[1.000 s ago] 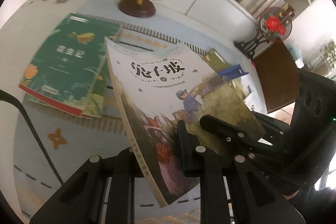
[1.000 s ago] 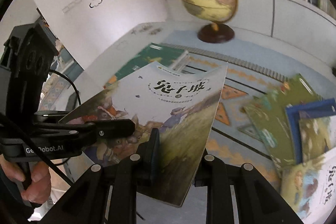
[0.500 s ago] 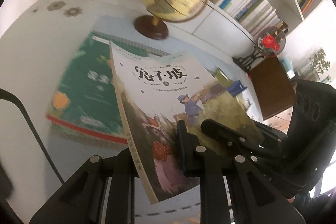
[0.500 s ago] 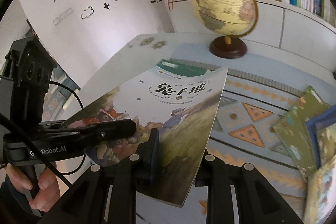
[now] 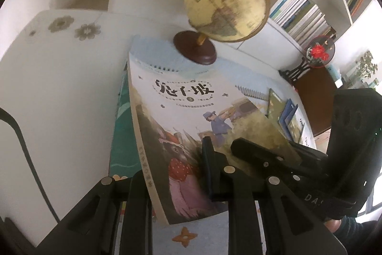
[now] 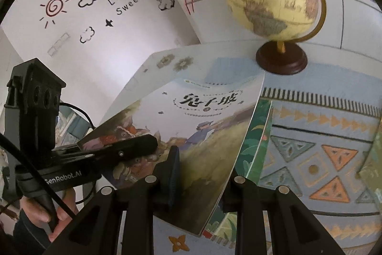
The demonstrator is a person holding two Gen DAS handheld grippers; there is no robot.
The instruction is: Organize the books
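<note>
While the illustrated book (image 5: 181, 111) fills the middle of both views, most of what lies under it is hidden: only a strip of a green book (image 5: 124, 135) shows at its left edge in the left wrist view, and a leafy green cover (image 6: 256, 135) peeks out past its right edge in the right wrist view. Lower halves of both tools are cut off by the frame.

Left gripper (image 5: 176, 169) points steeply down, pinching the illustrated book near its spine at the bottom edge; one finger sits on the cover, the other is under it. Right gripper (image 6: 203, 171) clamps the opposite lower corner the same way, also angled down. Book is held off the patterned mat (image 6: 322, 135), tilted, cover up.

A hand (image 6: 55, 214) grips the left tool's handle, partly blocked by a cable.

Globe (image 5: 225, 5) on a dark round base stands on the mat just beyond the book's top edge, blurred. More books (image 5: 290, 116) lie to the right, small and unclear. Bookshelves (image 5: 303, 13) line the back wall.
</note>
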